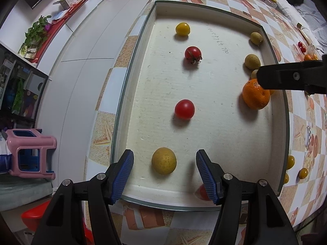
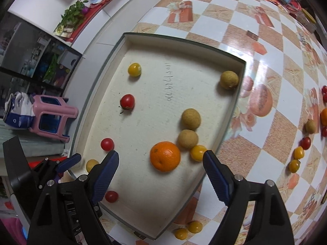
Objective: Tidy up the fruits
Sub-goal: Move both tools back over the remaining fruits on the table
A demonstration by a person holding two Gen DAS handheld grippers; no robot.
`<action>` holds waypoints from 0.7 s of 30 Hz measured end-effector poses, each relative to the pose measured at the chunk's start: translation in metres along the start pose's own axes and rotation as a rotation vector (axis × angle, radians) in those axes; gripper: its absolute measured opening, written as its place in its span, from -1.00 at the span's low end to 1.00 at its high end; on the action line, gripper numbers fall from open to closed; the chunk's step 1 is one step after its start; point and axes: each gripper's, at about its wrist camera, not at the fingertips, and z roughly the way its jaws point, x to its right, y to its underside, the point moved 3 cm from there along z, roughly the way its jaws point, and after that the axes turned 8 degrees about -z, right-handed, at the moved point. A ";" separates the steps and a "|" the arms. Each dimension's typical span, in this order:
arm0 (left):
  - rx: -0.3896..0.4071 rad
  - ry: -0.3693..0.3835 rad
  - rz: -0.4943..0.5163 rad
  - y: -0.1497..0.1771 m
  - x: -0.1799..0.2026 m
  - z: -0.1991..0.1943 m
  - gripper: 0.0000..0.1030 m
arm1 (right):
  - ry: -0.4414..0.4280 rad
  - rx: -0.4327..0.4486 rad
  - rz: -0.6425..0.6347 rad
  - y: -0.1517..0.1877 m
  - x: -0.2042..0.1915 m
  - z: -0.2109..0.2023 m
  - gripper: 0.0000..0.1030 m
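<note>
Grippers first: the left gripper [image 1: 164, 174], black with ribbed blue pads, is standing partly apart and pointing down over the near end of the shallow white foam tray [image 1: 204, 202], its pads not pressing on anything; a round tan longan-like fruit [image 1: 164, 160] is lying on the tray floor between the pad tips, apart from both. The right gripper [image 2: 160, 164] is standing wide apart and holding nothing, its pads flanking, without touching, a bright orange mandarin [image 2: 165, 156] resting on the tray floor near the tray's right wall. Just beside the mandarin, a small yellow cherry tomato [image 2: 198, 153] and a tan round fruit [image 2: 187, 138] are sitting against each other, with a second tan fruit [image 2: 191, 119] close behind and a third [image 2: 229, 79] in the far right corner. Two red cherry tomatoes [image 1: 184, 109], one with a green stem [image 1: 193, 54], and another yellow tomato [image 1: 182, 28] are lying spread along the tray's left half. More small yellow and red fruits [image 2: 298, 153] are lying loose on the checkered glossy tablecloth [image 2: 224, 30] outside the tray.
</note>
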 end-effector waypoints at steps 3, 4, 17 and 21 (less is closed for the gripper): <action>0.001 -0.002 0.001 -0.001 0.005 -0.001 0.26 | 0.008 0.005 0.008 0.005 0.008 -0.005 0.69; 0.001 -0.002 0.003 -0.001 0.006 -0.002 0.26 | 0.013 0.007 0.009 0.005 0.009 -0.006 0.69; 0.012 -0.005 0.022 0.000 0.018 -0.011 0.26 | 0.096 0.027 -0.065 0.011 -0.002 -0.018 0.99; 0.013 -0.013 0.026 0.001 0.024 -0.015 0.26 | 0.081 0.016 -0.058 0.015 -0.002 -0.020 0.99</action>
